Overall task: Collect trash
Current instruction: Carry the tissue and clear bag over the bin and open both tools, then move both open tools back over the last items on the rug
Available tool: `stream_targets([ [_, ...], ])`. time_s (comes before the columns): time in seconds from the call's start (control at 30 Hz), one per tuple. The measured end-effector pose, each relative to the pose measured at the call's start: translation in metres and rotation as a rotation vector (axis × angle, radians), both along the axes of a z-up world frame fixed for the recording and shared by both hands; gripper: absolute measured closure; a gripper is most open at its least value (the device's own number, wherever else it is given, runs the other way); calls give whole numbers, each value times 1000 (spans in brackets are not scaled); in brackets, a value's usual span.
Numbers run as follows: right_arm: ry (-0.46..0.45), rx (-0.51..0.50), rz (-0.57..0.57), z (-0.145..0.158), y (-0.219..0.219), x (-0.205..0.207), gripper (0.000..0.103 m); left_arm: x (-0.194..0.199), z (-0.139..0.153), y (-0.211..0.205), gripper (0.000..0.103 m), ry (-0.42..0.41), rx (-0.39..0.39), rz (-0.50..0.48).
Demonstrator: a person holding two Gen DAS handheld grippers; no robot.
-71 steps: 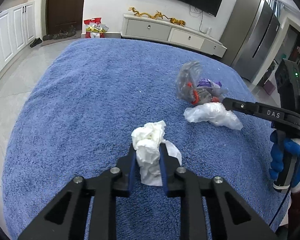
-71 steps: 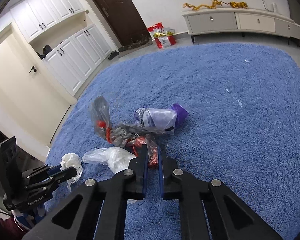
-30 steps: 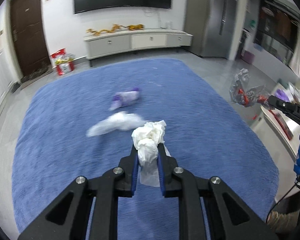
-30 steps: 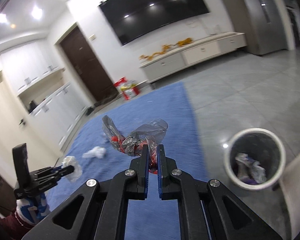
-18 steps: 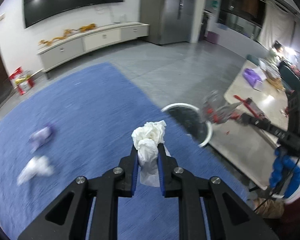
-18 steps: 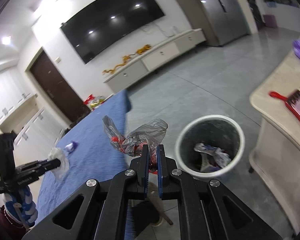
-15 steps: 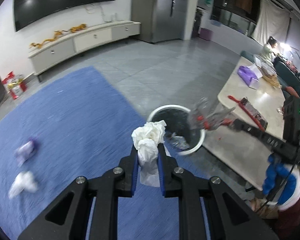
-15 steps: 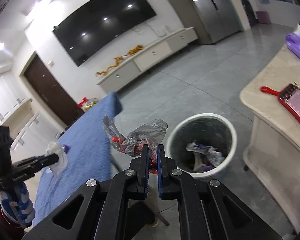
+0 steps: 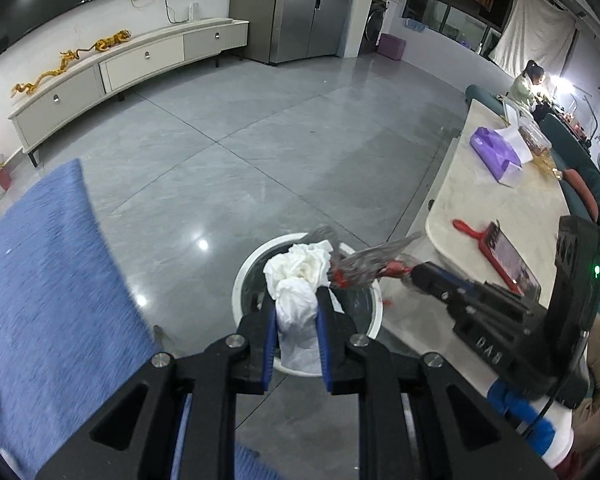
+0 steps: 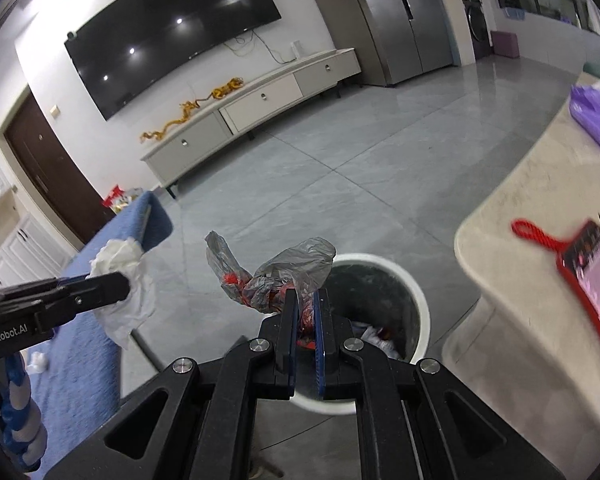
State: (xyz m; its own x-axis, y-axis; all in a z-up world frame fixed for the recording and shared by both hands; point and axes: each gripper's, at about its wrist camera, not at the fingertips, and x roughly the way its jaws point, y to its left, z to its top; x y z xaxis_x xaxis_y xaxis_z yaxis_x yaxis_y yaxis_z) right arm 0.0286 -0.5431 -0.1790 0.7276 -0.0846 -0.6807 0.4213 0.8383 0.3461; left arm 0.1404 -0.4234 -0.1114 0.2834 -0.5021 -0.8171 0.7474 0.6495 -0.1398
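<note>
A crumpled white tissue (image 9: pixel 298 280) is clamped between the blue pads of the left gripper (image 9: pixel 297 320), and in the left wrist view it hangs over the near half of the white waste bin (image 9: pixel 244 280), whose mouth lies directly beyond and below the fingers. A grey plastic bag with red scraps (image 10: pixel 276 276) is pinched in the right gripper (image 10: pixel 306 316), its jaws nearly closed on it; the bag's loose lobes stand up and to the left of the fingers, while the bin's rim (image 10: pixel 412 284) sits just ahead and slightly right. Both loads appear to be over or at the edge of the bin, so the coming release is judged to turn on each wad being inside the rim line; the bag seems nearer the rim than the centre. The bin's interior is largely hidden by the grippers and the trash; some discarded wrappers (image 10: pixel 380 334) are glimpsed inside. The blue rug (image 9: pixel 52 280) lies left, and the counter (image 9: pixel 512 208) right, both blurred.
</note>
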Motion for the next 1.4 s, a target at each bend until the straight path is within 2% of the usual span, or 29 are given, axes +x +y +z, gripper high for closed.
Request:
stream_targets([
  [0.13,40,-39,-10,-8,-8,19,96,15,-10,-18,84,13,-19,15],
  [0.2,59,-43,-13,-15,-13,27,92,24,-18,-27,78,28,-27,20],
  [0.27,84,-38,-11,-25,-17,38,92,31,-25,-32,61,44,-35,25],
  [0.33,119,-50,-11,-34,-17,47,78,37,-30,-33,49,60,-52,34],
  [0.37,138,-56,-14,-39,-16,50,63,39,-30,-33,44,65,-59,37],
  [0.4,146,-61,-15,-42,-15,52,58,40,-31,-31,44,74,-70,39],
  [0.53,161,-67,-16,-47,-11,51,58,40,-29,-21,44,78,-84,38],
  [0.7,158,-78,-8,-40,-5,40,58,27,-10,6,44,32,-106,52],
  [0.97,98,-114,14,7,21,-23,57,-14,32,74,44,-154,-120,102],
  [1.2,12,-155,57,69,63,-86,54,-50,48,145,44,-325,-27,200],
  [1.4,-80,-193,167,116,114,-101,50,-76,61,219,42,-402,12,322],
])
